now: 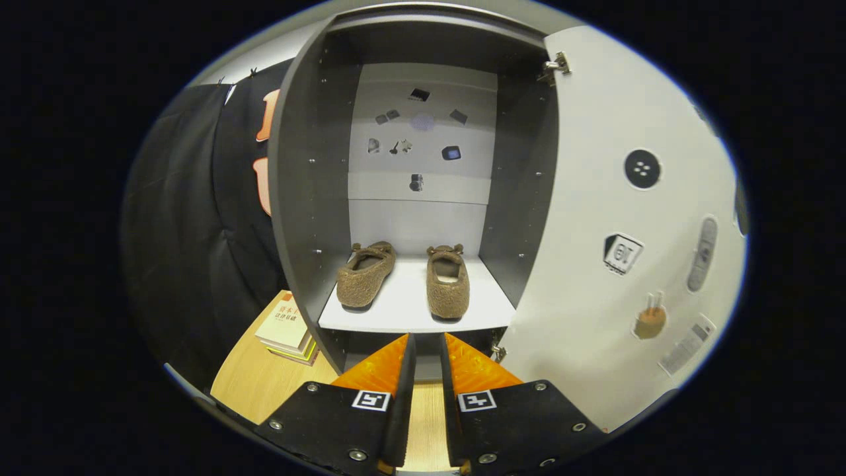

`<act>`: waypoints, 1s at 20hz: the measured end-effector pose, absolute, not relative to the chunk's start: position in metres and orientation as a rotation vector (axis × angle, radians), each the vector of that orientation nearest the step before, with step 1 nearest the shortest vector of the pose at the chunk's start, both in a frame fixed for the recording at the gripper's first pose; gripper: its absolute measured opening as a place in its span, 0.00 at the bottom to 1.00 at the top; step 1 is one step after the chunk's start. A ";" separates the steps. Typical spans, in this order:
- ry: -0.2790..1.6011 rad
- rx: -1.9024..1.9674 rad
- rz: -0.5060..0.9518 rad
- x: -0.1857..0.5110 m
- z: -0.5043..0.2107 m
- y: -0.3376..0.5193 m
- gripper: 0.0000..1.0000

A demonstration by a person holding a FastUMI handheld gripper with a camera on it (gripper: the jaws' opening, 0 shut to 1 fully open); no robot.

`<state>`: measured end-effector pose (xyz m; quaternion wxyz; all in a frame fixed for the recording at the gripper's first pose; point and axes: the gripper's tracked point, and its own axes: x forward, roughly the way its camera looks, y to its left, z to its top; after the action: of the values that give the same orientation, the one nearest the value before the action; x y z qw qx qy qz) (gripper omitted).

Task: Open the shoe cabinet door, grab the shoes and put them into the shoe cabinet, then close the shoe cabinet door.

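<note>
Tongs point(427, 344) nearly closed, empty | shoes point(403, 277) beyond, on cabinet shelf point(410, 307)

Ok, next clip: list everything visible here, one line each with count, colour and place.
shoe cabinet: one, dark grey walls, pale back panel, standing open ahead of the gripper.
shelf: one, white, inside the cabinet, just beyond the fingertips.
shoes: two, fuzzy brown, side by side on the shelf, toes toward the camera.
cabinet door: one, white, swung open to the right, small stickers on its inner face.
hinges: two, metal, at the door's top and bottom.
books: small stack, pale top cover, on the wooden floor left of the cabinet.
black cloth: booth wall, left of the cabinet.
gripper: one, fingers slightly apart, holding nothing, below the shelf edge.
</note>
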<state>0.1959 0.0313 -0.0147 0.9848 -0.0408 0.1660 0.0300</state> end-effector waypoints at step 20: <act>0.231 0.042 -0.205 -0.008 -0.025 -0.189 0.31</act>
<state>-0.0080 -0.1892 -0.0250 0.9879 0.0210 0.1149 -0.1023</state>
